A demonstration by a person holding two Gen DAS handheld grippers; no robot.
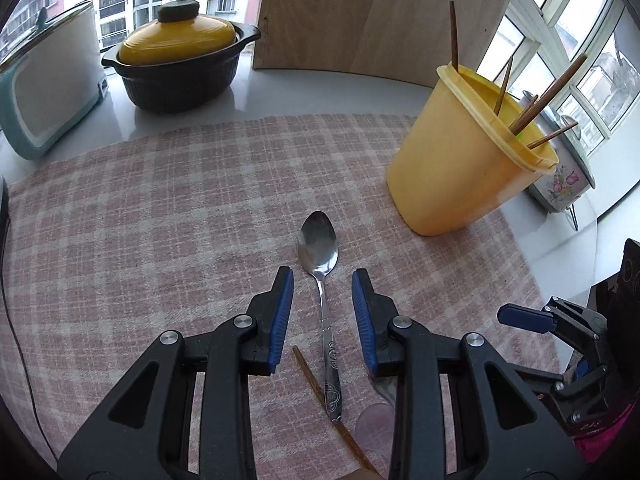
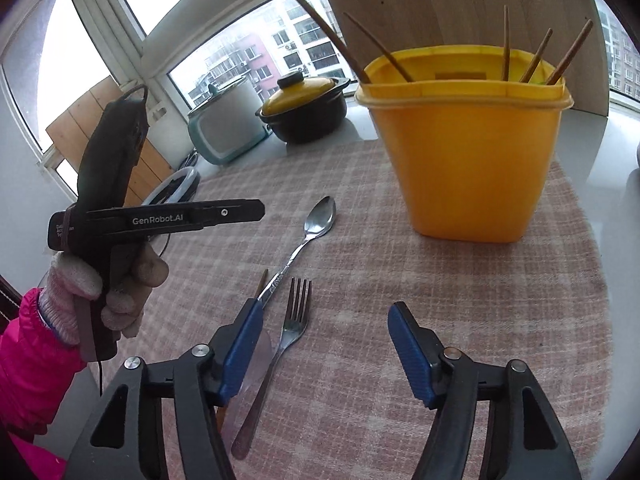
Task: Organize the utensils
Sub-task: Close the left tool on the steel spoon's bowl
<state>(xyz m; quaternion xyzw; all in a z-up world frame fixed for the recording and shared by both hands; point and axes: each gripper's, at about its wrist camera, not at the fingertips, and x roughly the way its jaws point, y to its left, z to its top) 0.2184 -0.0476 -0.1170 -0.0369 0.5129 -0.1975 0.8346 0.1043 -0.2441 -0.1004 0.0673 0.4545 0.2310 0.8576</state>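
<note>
A steel spoon point(image 1: 318, 246) point(image 2: 320, 216) lies on the plaid cloth point(image 1: 160, 220), bowl pointing away. My left gripper point(image 1: 322, 276) is open, a blue pad on each side of the spoon's neck, neither touching it. A brown chopstick point(image 1: 308, 372) point(image 2: 262, 282) lies beside the spoon's handle. A steel fork point(image 2: 294, 320) rests on the cloth just inside the left finger of my right gripper point(image 2: 326, 308), which is open and holds nothing. The yellow container point(image 1: 460, 160) point(image 2: 472, 160) stands upright beyond, with several chopsticks point(image 2: 568, 56) in it.
A black pot with a yellow lid point(image 1: 176, 68) and a white and teal cooker point(image 1: 52, 92) stand at the back left. A wooden board point(image 1: 360, 12) leans behind the container. A translucent pinkish piece point(image 2: 256, 360) lies under the right gripper's left finger.
</note>
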